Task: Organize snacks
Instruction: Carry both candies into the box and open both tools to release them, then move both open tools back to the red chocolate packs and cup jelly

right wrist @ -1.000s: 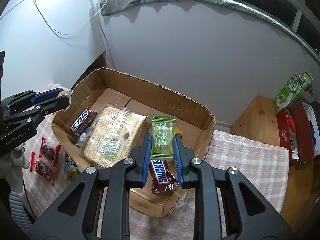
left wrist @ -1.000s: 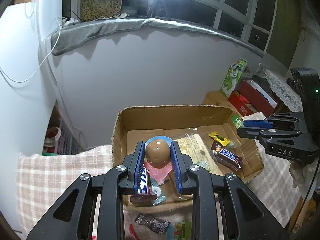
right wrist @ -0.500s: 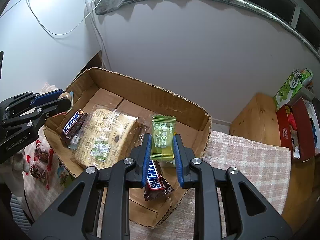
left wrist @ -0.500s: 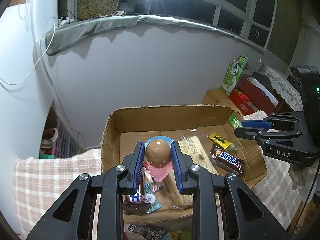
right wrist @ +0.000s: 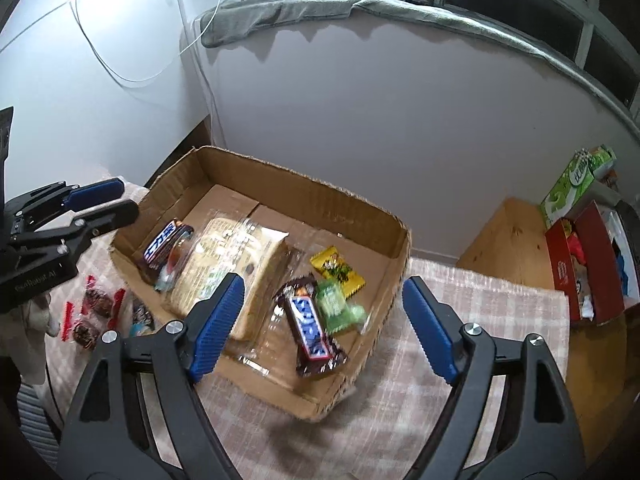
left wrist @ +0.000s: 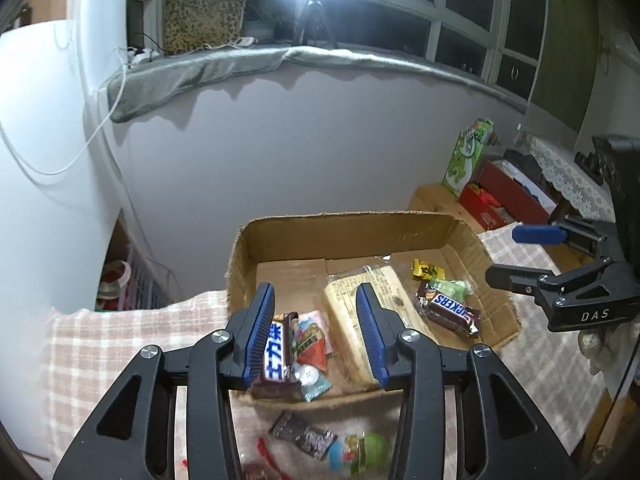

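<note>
A shallow cardboard box (left wrist: 344, 232) (right wrist: 400, 252) sits on the checked cloth and holds snacks. My left gripper (left wrist: 316, 332) is open and empty above the box's near left corner, over a blue-and-white bar (left wrist: 278, 354) and a small red-and-blue packet (left wrist: 310, 344). My right gripper (right wrist: 320, 324) is open wide and empty above the box's near right side. Below it lie a Snickers bar (right wrist: 310, 326) (left wrist: 450, 312), a green packet (right wrist: 338, 308), a yellow packet (right wrist: 338, 270) and a large clear-wrapped cake (right wrist: 232, 268) (left wrist: 360, 312).
Loose sweets lie on the cloth outside the box: red-wrapped ones (right wrist: 90, 312), a dark packet (left wrist: 304, 436) and a green-and-blue one (left wrist: 360, 450). A wooden stand (right wrist: 512, 240) with a red box (right wrist: 584, 264) and green carton (right wrist: 568, 188) is at right. A white wall rises behind.
Both grippers have opened. The round brown snack left the left gripper and the green packet left the right gripper and lies in the box. Both grippers have pulled back a little.
</note>
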A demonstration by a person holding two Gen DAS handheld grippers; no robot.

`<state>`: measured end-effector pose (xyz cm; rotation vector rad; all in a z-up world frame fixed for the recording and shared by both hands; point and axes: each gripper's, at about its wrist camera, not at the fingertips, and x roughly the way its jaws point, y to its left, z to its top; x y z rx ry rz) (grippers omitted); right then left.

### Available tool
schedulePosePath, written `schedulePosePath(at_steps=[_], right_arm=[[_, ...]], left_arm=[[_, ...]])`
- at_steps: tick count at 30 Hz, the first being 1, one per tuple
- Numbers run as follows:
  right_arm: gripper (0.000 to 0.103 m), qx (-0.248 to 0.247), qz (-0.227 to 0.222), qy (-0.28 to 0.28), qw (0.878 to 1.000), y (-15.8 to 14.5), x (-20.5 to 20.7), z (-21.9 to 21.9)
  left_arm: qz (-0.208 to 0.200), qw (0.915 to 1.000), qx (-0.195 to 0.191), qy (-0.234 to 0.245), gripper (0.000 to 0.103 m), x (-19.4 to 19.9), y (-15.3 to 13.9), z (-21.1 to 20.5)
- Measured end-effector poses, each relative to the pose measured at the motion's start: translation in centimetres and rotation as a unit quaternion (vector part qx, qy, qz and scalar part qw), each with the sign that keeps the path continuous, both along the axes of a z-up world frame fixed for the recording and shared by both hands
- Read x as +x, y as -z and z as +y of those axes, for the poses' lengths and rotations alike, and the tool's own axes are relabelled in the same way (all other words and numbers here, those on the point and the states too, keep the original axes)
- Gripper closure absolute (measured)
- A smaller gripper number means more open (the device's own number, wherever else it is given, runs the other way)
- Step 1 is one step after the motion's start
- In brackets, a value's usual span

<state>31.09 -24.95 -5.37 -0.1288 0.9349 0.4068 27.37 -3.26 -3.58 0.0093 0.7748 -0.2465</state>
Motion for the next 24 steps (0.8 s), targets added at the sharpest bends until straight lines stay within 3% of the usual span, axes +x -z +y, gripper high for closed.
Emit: schedulePosePath(at_steps=[10, 17, 20, 24], right_arm=[[0.019, 0.027, -0.01, -0.014, 0.999, -0.9, -5.7, -1.7], [0.019, 0.033, -0.032, -0.031, 0.998, -1.3, -10.0, -1.8], [0.019, 0.039, -0.037, -0.04, 0.998, -1.0, -11.5, -1.8], [0.019, 0.05, -0.02, -0.051, 0.997, 0.0, -12.9, -1.5]], left_arm=[[-0.044, 0.9986, -0.021, -0.02, 0.062, -6.4, -2.2, 3.4], [-0.061, 0.9972, -0.026, -0.036, 0.062, -12.1, -1.9, 6.1], [-0.063, 0.9965, -0.028, -0.046, 0.044, -14.0, -1.3, 7.2], [-0.049, 0.9947, -0.061, -0.067, 0.042, -16.0, -0.1, 8.9]])
